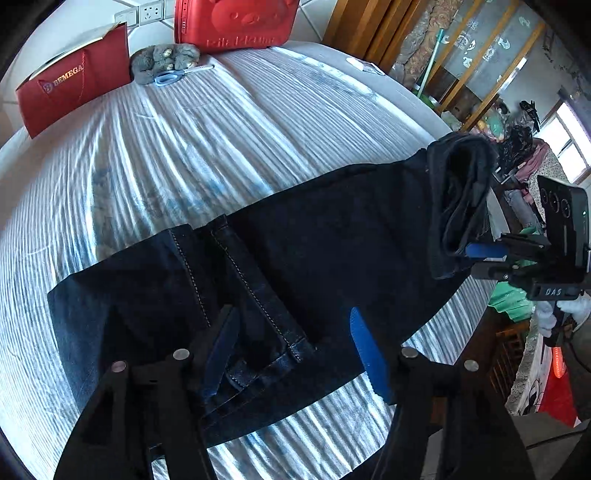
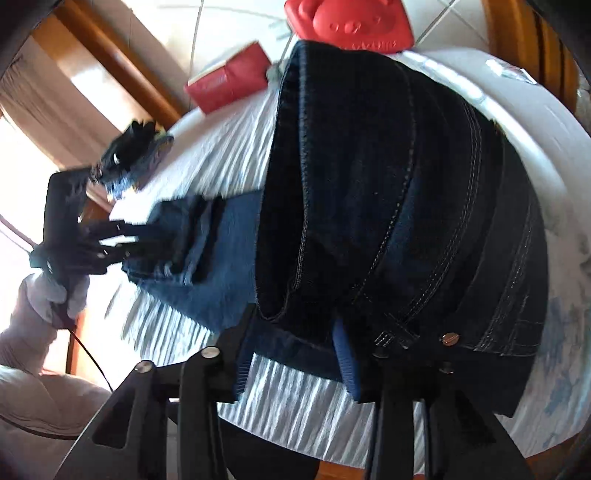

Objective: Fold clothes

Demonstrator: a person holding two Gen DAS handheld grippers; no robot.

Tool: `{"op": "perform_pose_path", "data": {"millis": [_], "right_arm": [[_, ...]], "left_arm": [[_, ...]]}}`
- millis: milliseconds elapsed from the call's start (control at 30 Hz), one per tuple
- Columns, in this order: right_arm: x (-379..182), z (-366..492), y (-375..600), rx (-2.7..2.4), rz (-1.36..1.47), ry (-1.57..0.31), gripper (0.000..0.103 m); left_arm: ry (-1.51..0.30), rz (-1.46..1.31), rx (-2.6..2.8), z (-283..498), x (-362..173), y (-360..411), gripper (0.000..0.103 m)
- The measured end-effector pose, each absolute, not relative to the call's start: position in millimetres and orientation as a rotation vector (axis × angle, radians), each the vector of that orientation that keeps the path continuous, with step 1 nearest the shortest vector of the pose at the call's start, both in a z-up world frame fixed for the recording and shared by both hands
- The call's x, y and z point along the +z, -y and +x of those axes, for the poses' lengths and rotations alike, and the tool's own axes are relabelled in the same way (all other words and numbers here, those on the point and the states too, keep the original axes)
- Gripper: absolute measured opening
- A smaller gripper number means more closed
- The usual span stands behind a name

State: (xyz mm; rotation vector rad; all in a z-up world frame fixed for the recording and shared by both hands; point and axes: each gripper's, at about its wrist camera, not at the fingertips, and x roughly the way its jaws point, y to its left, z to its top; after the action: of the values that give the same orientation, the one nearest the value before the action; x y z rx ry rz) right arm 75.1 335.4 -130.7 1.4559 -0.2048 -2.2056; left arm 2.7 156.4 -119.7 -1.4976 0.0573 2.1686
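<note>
Dark jeans (image 1: 314, 229) lie across the near half of the bed (image 1: 221, 122), hem ends toward the near edge. Left claw (image 1: 295, 354) hangs above the hems, fingers spread, nothing pinched. Right claw (image 2: 291, 369): waistband fabric bunched between the pads (image 2: 345, 363); cannot tell whether they pinch it. Red bag (image 1: 74, 92) and red case (image 1: 236, 22) at the far edge.
</note>
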Motion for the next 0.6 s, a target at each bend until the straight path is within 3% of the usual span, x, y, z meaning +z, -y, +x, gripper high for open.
{"op": "perform_pose_path", "data": {"millis": [133,167,233,600], "right_arm": [[-108,82,-346,-2.251,1.372,0.279,0.046],[-99,84,-350,-2.268,1.34,0.295,0.052],[-83,84,-363,-2.344,1.308,0.293,0.06],[-82,35,-341,-2.52,1.411,0.184,0.06]], "left_arm": [[-0.024,-1.489,2.311,-5,-99,-105,0.068],[-0.022,-1.504,2.356,-7,-98,-90,0.074],[-0.023,-1.537,2.45,-10,-99,-59,0.076],[0.013,-1.73,2.624,-9,-145,7,0.076]]}}
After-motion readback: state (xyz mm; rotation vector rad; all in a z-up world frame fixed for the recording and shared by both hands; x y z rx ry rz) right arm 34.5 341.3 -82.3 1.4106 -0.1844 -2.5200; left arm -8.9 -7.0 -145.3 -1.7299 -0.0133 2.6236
